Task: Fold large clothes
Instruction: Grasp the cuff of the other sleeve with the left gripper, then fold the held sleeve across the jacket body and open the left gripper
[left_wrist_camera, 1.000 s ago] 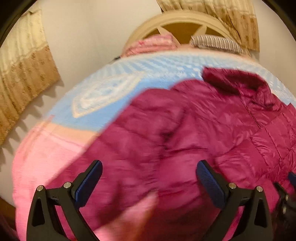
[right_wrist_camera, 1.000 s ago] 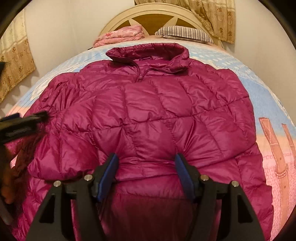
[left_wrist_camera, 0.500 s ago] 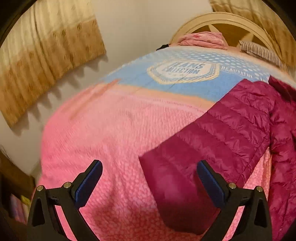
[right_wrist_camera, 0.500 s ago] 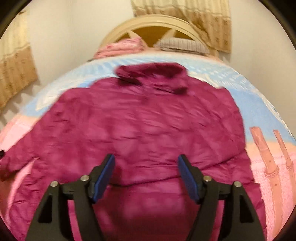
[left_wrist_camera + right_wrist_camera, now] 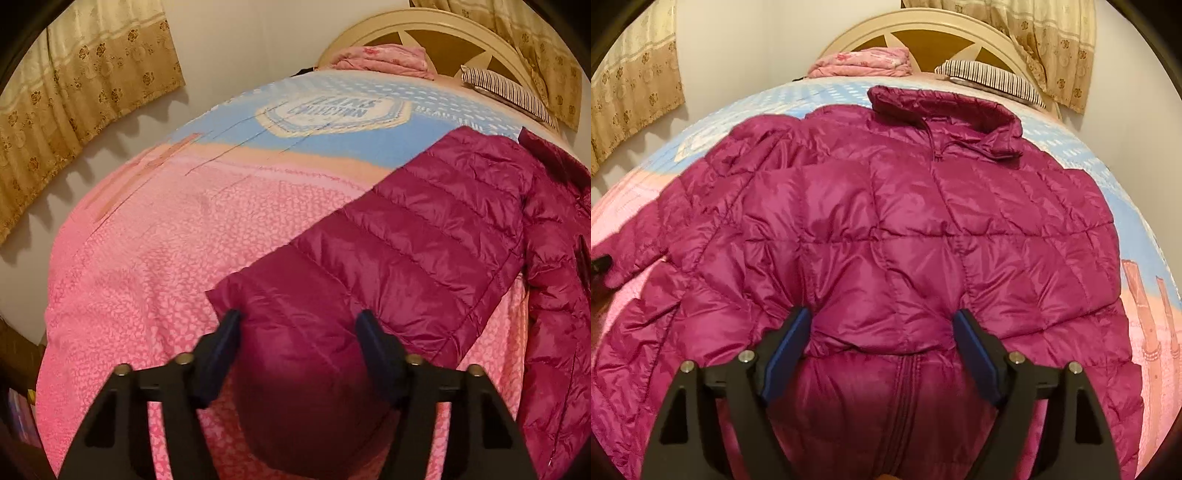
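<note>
Bed [image 5: 155, 236] beneath jacket [image 5: 886, 229]; sleeve [image 5: 399, 251] runs ahead-right from left gripper [image 5: 297, 332], cuff between spread jaws; right gripper [image 5: 882, 332] spread, straddling hem fold.

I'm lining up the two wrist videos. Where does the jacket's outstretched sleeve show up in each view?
Left wrist: the sleeve runs diagonally from upper right to bottom centre, its cuff between the left gripper fingers.
Right wrist: the sleeve lies at the far left edge.
Shared landmark: the striped pillow by the headboard.
</note>
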Action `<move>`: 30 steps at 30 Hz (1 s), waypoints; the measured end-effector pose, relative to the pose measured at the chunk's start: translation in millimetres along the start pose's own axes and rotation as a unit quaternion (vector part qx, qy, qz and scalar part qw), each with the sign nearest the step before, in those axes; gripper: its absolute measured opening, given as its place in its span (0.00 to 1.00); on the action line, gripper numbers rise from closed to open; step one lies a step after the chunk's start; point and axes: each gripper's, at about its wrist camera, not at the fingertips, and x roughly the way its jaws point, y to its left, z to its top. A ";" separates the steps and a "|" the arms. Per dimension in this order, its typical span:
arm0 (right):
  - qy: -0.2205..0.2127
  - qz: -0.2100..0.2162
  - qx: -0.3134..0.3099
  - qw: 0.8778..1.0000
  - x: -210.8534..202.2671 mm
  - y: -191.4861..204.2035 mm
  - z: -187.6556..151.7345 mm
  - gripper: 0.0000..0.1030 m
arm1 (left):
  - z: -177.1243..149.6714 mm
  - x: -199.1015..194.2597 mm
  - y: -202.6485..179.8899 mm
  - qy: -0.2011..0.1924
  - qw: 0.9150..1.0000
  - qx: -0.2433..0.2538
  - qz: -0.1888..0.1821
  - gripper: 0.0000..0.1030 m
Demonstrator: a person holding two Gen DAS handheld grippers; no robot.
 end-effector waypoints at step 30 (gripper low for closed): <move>-0.049 -0.030 0.093 0.994 -78.9 -122.6 -43.9 0.82 | 63.8 -185.5 -147.6 -0.246 0.959 0.123 -0.066 0.02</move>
